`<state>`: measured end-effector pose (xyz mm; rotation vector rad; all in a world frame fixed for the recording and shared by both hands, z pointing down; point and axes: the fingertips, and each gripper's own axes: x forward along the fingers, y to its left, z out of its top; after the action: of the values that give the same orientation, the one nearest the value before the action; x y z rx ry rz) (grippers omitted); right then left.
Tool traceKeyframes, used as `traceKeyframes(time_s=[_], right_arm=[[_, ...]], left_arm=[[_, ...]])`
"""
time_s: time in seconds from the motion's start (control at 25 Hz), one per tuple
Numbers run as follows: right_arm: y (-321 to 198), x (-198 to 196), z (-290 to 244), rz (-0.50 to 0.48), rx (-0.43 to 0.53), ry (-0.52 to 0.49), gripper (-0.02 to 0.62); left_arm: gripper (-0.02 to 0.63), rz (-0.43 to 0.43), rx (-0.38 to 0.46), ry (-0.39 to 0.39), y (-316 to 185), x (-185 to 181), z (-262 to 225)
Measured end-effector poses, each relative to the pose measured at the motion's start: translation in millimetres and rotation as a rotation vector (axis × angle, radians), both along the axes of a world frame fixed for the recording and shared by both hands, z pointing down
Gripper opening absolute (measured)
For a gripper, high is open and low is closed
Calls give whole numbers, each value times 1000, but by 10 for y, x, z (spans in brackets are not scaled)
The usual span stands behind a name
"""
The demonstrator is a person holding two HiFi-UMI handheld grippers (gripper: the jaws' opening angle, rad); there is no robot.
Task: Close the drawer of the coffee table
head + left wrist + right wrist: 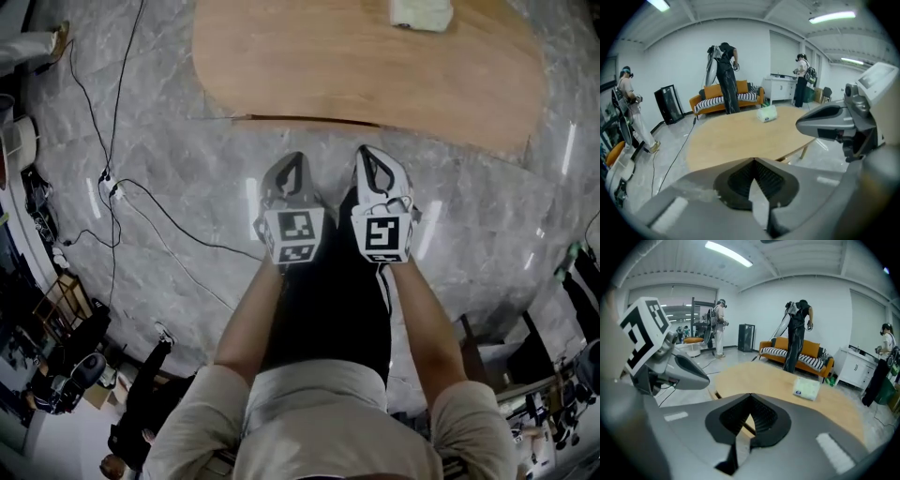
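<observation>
Hovering side by side above the grey marble floor point(487, 216), the left claw point(293, 161) and the right claw point(370, 155) both point toward the near edge of the wooden table point(356, 75), and neither touches it. Each claw is clenched: in the left gripper view the two dark ribbed pads meet at their tips with nothing caught between them, and the right gripper view shows the same, the pads pressed tip to tip on empty air. The marker cubes face up at the head camera, and the person's bare forearms run back from them to a light shirt. The drawer point(300, 120) shows as a thin, dark-lined strip under the table's near edge, just ahead of the claw tips and apart from them. It lies about flush with that edge, and I cannot tell whether a sliver still stands out. A tissue pack point(420, 13) rests on the far part of the tabletop, well away from both claws. Black cables point(112, 184) trail over the floor to the left. In the gripper views an orange sofa point(815, 348) stands beyond the table with a person point(797, 329) bent over in front of it, and others stand about the room.
</observation>
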<state>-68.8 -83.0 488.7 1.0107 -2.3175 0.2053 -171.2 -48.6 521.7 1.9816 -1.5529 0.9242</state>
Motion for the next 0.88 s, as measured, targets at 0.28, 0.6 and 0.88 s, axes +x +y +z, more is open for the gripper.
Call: traceKeyframes(time_s=[0.28,0.6,0.88], right_arm=[[-128,-100,-1574,99,157,-141,6],[-218,-43,-3493,164,409,-253,6],[-29,-153,-4378,191,475,-334,6]], left_arm=[[17,-91,170,117,-125,-16,-1448],[17,-78,426,183,-296,-3,-3232],[17,-65,603,226,-300,-44,-4199]])
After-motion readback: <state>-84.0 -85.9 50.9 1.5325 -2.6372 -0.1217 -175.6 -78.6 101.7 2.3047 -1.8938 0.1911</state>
